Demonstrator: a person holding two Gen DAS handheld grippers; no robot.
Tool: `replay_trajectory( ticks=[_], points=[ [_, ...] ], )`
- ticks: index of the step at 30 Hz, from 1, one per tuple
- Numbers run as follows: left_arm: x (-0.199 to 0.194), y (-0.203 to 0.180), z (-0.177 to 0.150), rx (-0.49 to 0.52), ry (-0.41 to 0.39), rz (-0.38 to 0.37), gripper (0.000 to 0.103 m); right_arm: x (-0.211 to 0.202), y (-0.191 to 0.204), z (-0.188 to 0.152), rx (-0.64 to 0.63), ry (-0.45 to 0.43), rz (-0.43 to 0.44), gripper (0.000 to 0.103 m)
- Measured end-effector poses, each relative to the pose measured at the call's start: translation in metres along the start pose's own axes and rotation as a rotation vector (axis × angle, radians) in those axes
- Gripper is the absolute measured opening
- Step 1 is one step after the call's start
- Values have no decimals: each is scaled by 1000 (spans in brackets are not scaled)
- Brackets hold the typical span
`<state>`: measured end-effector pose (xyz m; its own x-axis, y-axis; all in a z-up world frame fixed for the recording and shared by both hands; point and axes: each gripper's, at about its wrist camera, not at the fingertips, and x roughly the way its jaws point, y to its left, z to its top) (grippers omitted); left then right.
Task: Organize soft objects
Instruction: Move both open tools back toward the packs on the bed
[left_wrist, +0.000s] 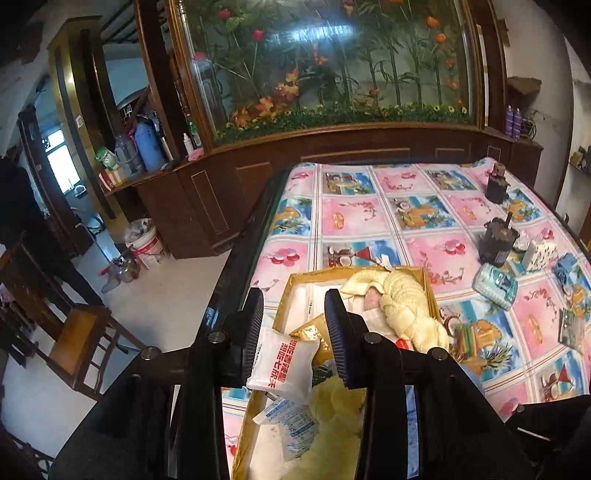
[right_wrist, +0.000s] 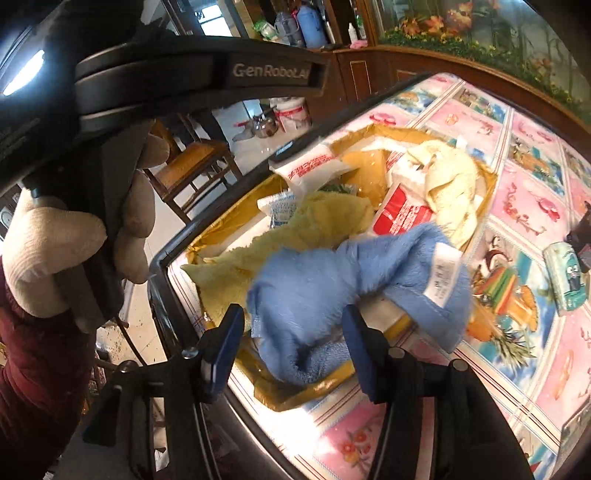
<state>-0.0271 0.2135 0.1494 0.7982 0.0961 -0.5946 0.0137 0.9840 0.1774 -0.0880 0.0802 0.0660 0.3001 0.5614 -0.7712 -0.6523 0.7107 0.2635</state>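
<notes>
The right gripper (right_wrist: 291, 347) stands part open, its jaws loosely straddling the fluffy blue towel (right_wrist: 332, 280), which trails toward one o'clock over the gold cardboard box (right_wrist: 491, 184).

"GenRoboLAI" stands in pale letters on the dark tool body (right_wrist: 207, 70). Red Chinese characters cover a white packet (left_wrist: 282, 363), too small and tilted to read reliably.

Lying ahead of the gripper: one gold box (left_wrist: 428, 286), two yellow towels (left_wrist: 402, 306), one blue towel (right_wrist: 332, 280), two dark canisters (left_wrist: 495, 242).
</notes>
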Motion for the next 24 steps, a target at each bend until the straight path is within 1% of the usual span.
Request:
replay_trajectory(
  ticks=[2, 6, 9, 12, 16, 20, 22, 24],
  points=[
    [-12, 1, 2, -30, -25, -7, 34, -15, -2, -2, 4, -41, 7, 56],
    [-39, 2, 1, -81, -58, -46, 34, -51, -2, -11, 26, -117, 23, 56],
    [-54, -6, -2, -110, -56, -106, 34, -72, -15, -26, 71, -157, 18, 56],
    [-63, -28, -6, -101, -47, -174, 34, -84, -40, -41, 140, -190, -6, 56],
    [-67, -74, -10, -71, -10, -288, 34, -110, -84, -68, 250, -226, -65, 56],
    [-64, -115, -17, -41, 7, -348, 34, -147, -136, -97, 379, -303, -162, 56],
    [-56, -130, -21, -47, 42, -398, 34, -166, -163, -111, 461, -339, -214, 56],
    [-46, -145, -28, -48, 76, -433, 34, -181, -190, -123, 524, -363, -268, 57]
  ],
)
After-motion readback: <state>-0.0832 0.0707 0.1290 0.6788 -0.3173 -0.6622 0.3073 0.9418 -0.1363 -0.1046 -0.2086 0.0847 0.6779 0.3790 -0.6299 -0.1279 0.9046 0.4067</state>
